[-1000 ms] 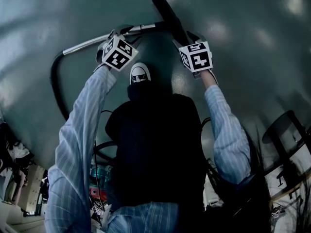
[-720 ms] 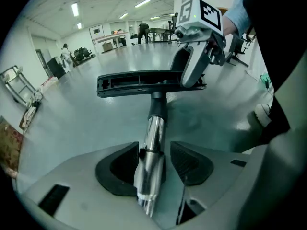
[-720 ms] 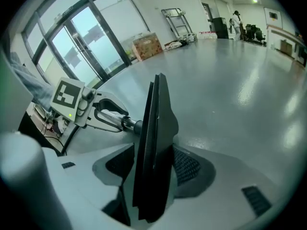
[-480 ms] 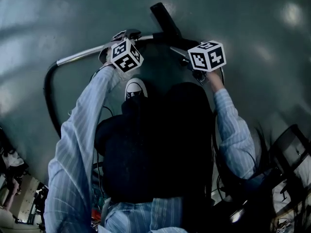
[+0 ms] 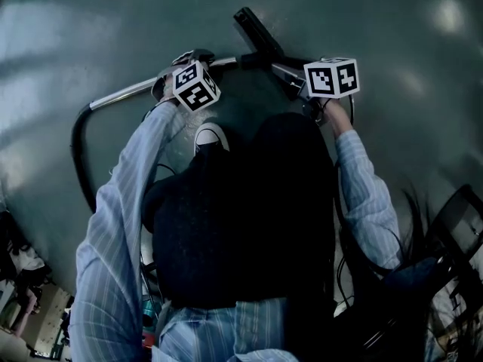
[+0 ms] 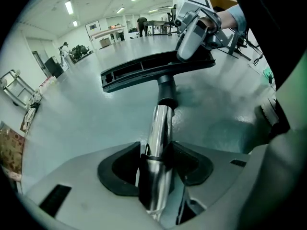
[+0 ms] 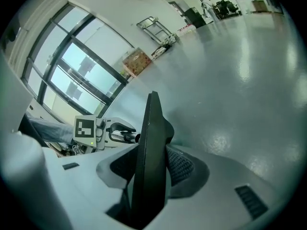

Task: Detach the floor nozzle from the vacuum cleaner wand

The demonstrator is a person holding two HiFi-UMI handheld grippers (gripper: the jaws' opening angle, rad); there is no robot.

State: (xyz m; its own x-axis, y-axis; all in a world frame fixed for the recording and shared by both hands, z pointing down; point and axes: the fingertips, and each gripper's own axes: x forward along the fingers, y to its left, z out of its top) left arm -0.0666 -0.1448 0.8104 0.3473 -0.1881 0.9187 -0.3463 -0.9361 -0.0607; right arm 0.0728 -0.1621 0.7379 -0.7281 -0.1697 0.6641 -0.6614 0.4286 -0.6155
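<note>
Hold the wand (image 6: 160, 123) clamped in your left tool (image 6: 156, 166). Your right tool (image 7: 148, 169), jaws just closing, grips the floor nozzle (image 7: 153, 123); pull straight.

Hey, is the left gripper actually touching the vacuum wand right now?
Touching. The left gripper view shows the left gripper with both pads pressed against the chrome wand, which runs between the jaws with no gap on either side.

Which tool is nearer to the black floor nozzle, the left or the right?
Right. The right tool has just been closing its jaws on the floor nozzle, which stands between them; the left tool grips the metal wand behind the nozzle.
</note>
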